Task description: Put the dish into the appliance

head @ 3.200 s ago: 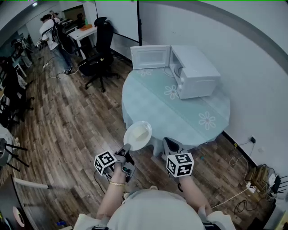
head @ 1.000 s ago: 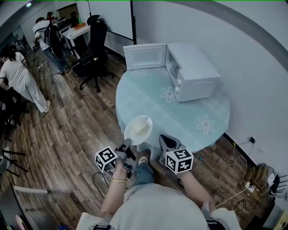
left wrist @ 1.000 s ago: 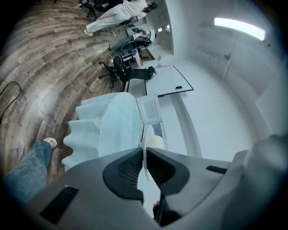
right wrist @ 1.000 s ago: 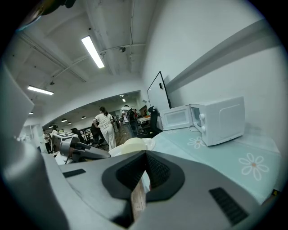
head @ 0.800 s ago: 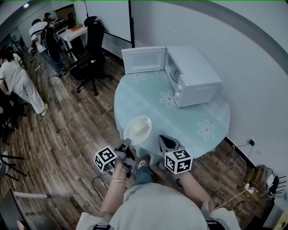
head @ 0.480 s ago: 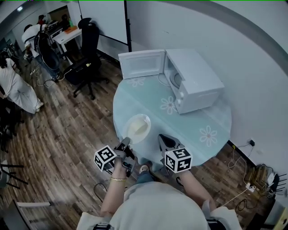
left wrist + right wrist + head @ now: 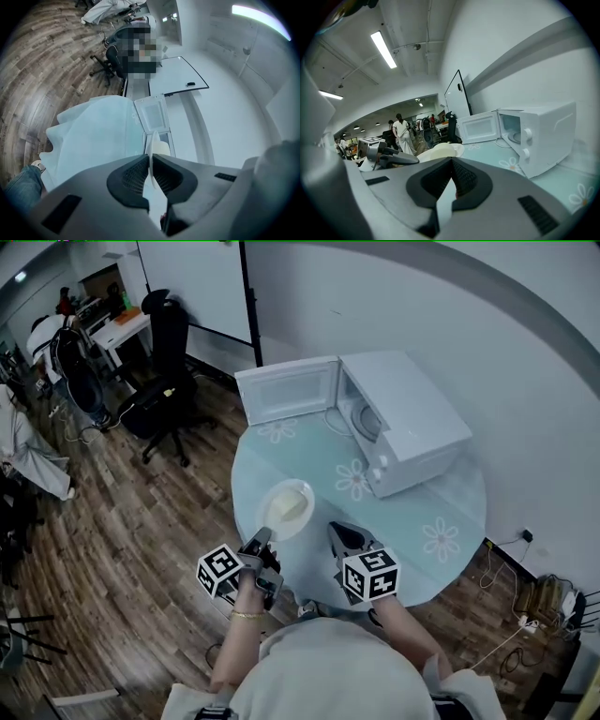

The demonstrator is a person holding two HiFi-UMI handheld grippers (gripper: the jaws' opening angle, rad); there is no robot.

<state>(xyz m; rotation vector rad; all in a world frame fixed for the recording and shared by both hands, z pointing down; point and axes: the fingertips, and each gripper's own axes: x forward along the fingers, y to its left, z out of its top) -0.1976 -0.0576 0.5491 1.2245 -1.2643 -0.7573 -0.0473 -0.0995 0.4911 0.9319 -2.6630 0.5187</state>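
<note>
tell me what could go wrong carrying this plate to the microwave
1. The left gripper pinches the plate only at its rim, so it could tilt and the pale food could slide off.
2. The microwave door stands wide open; the plate might clip it going in.

Dish (image 7: 286,509): white, w/ a pale yellow lump on it. Microwave (image 7: 412,418): white all over. Table cloth (image 7: 422,507): light blue-green w/ white flowers. Floor (image 7: 141,521): brown wood stripes. Chair (image 7: 164,381): black. Left gripper (image 7: 260,540) & right gripper (image 7: 340,532): grey w/ black pads. Marker cubes (image 7: 370,576): black & white squares. Wall (image 7: 525,427): white w/ a grey band.
</note>
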